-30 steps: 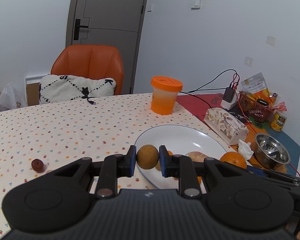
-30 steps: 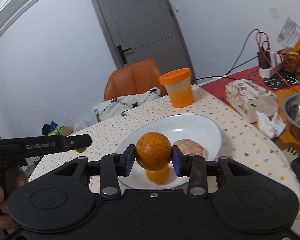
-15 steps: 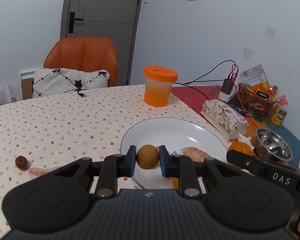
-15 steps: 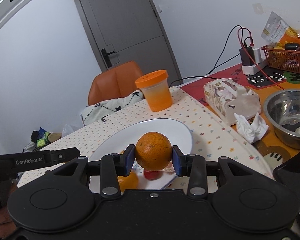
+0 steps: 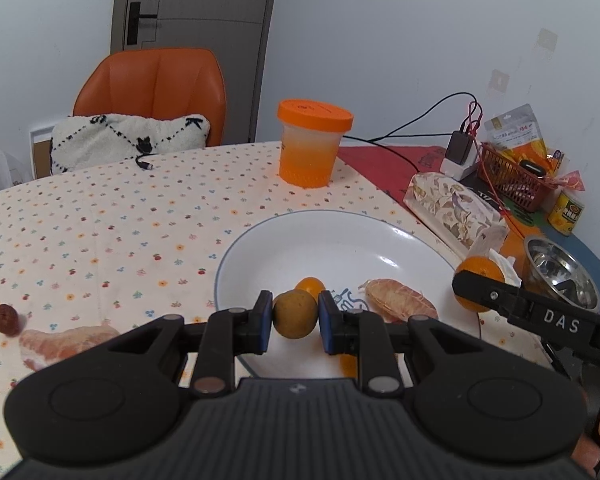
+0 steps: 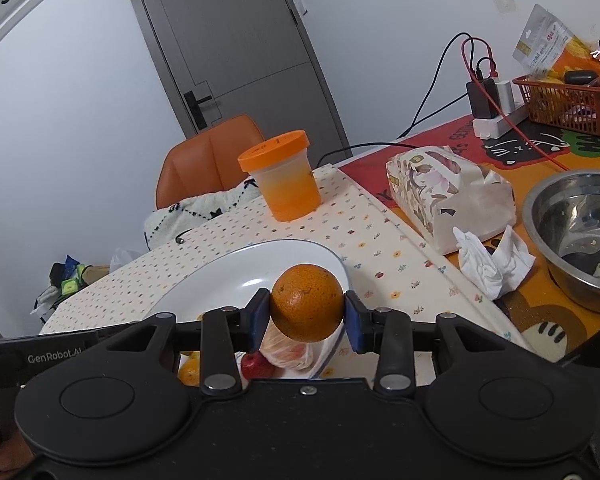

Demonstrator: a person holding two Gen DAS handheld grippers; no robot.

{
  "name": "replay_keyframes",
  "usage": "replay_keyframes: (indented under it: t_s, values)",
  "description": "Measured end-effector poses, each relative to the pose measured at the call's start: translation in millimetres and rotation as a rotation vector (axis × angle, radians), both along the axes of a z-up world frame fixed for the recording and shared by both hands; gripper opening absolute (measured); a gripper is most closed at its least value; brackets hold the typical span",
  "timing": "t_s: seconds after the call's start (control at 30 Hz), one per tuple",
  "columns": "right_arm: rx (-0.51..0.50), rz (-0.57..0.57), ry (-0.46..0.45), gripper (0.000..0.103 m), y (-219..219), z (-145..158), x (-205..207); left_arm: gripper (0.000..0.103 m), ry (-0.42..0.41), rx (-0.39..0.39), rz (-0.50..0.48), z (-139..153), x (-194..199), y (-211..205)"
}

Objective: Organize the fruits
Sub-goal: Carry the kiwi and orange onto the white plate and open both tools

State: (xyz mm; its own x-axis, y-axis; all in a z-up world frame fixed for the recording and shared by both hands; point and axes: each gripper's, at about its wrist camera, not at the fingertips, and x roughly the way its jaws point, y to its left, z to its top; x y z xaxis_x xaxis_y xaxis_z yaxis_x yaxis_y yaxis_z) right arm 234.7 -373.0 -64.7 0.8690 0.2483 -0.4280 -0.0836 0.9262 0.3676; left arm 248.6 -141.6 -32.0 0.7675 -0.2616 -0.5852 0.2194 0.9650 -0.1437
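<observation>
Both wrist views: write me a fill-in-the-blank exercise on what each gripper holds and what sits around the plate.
1. The right gripper is shut on an ____.
2. The left gripper grips a brownish round fruit above the white ____.
3. The cup behind the plate has an ____ lid.
4. The small dark red fruit lies on the ____, off the plate.

Missing words: orange; plate; orange; tablecloth

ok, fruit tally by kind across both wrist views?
large orange: 1
brown round fruit: 1
small orange fruits: 2
peeled citrus segments: 2
small red fruits: 2
Total: 8
</observation>
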Motion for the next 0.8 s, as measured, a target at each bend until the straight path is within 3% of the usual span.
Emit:
replay_keyframes:
  t_s: [0.37, 0.5, 0.63, 0.8]
  values:
    - [-0.028, -0.008, 0.000, 0.038, 1, -2, 19, 0.027, 0.026, 0.018, 0.008, -8, 12, -1]
    - [-0.024, 0.004, -0.011, 0.043, 3, -1, 23, 0.027, 0.027, 0.023, 0.030, -5, 14, 4]
    - [-0.031, 0.011, -0.033, 0.055, 5, 4, 20, 0.029, 0.026, 0.018, 0.048, -2, 13, 11]
    - [-0.027, 0.010, -0.035, 0.056, 5, 6, 15, 0.038, 0.017, 0.023, 0.059, 1, 10, 15]
